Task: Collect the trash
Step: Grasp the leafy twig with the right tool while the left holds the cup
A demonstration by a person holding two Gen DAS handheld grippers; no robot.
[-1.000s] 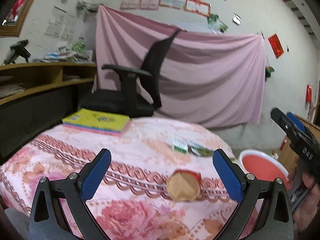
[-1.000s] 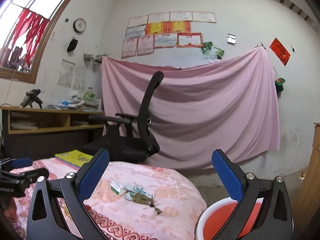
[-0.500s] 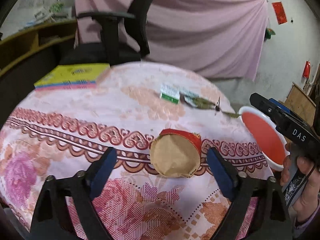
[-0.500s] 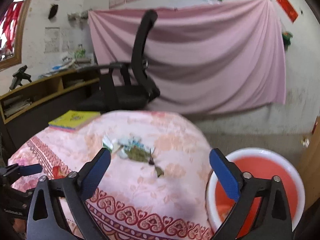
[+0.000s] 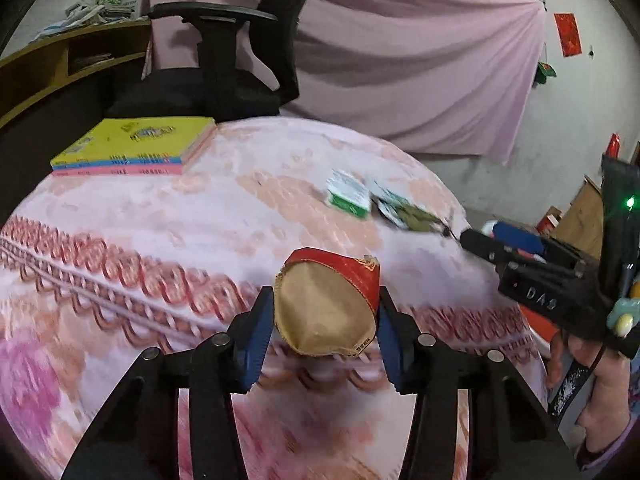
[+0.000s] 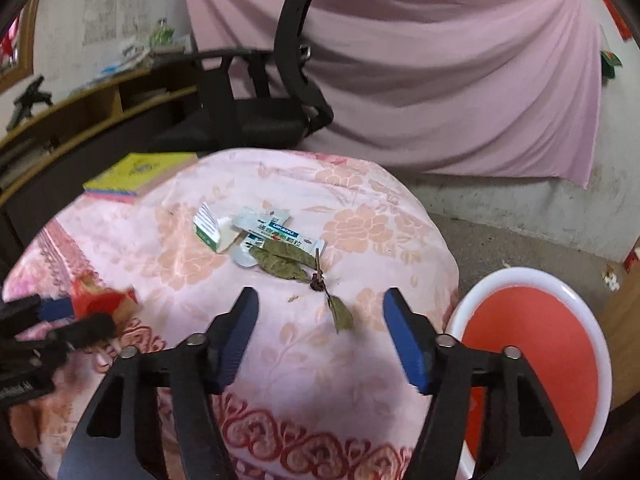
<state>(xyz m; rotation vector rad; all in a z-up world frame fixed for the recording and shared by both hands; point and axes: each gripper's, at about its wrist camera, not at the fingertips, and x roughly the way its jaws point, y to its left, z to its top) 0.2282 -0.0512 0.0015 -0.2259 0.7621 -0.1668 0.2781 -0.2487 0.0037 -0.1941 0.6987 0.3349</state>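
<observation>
A crushed red paper cup [image 5: 326, 312] lies on its side on the pink flowered tablecloth [image 5: 200, 240]. My left gripper [image 5: 325, 320] is closing on it, and both blue pads touch its sides. In the right wrist view a dry twig with leaves [image 6: 280, 262], plastic wrappers [image 6: 272, 230] and a small green and white box [image 6: 208, 230] lie mid-table. My right gripper [image 6: 320, 316] hangs over the twig's near leaf [image 6: 342, 314]. Its jaws are closing, and the leaf lies between them untouched. The left gripper [image 6: 60, 316] with the red cup [image 6: 100, 300] shows at that view's left edge.
A red basin with a white rim [image 6: 520, 274] stands on the floor right of the table. A stack of yellow and pink books [image 5: 136, 146] lies at the table's far left. Behind it are a black office chair [image 5: 224, 72] and a wooden desk [image 5: 60, 56].
Both grippers tilted down and moved in toward the table. The left jaws narrowed from wide open onto the red cup. The right jaws narrowed over the twig.
</observation>
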